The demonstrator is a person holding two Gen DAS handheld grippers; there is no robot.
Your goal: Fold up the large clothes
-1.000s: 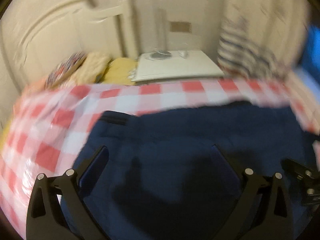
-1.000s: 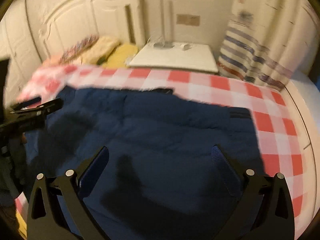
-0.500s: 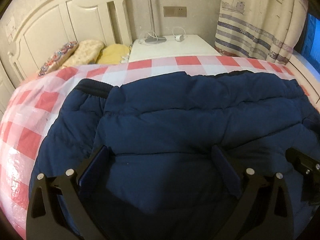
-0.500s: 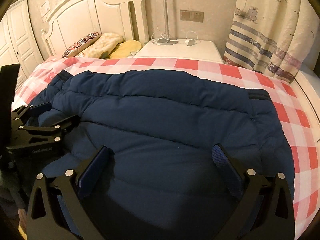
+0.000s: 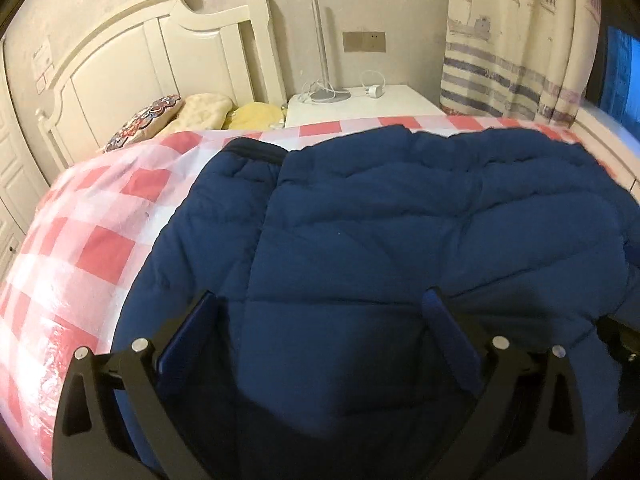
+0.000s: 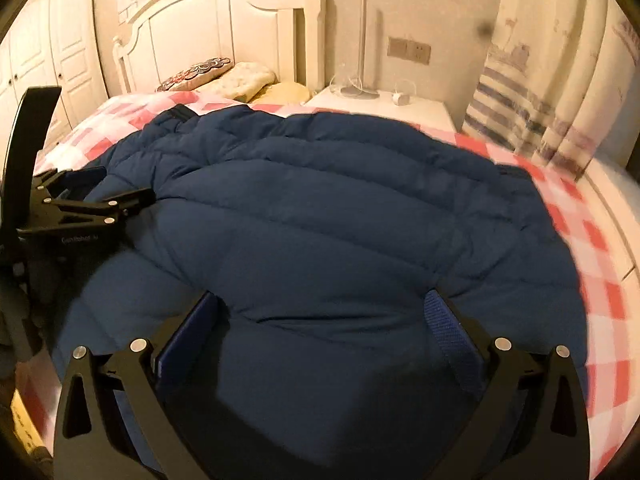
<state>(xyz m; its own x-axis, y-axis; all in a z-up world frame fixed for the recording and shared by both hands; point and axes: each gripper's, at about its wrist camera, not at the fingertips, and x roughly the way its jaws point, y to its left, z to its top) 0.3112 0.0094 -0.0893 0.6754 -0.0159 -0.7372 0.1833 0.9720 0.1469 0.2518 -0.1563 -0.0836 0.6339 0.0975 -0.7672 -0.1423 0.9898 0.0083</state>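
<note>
A large navy quilted jacket [image 5: 400, 232] lies spread on the bed, with a black-cuffed sleeve [image 5: 256, 150] at its far left. It also shows in the right wrist view [image 6: 320, 208]. My left gripper [image 5: 320, 312] is open, its jaws wide apart just above the jacket's near part. My right gripper [image 6: 326, 312] is open too, low over the jacket's near edge. The left gripper shows from the side in the right wrist view [image 6: 96, 196], at the jacket's left edge.
The bed has a red and white checked cover [image 5: 100, 232] under clear plastic. Pillows [image 5: 188, 114] lie by the white headboard [image 5: 140, 64]. A white nightstand [image 5: 360, 106] with a lamp stands behind, and striped curtains [image 5: 516, 64] hang at the right.
Both grippers have come closer and lower over the jacket, and both views have steadied after blur. Both stay open.
</note>
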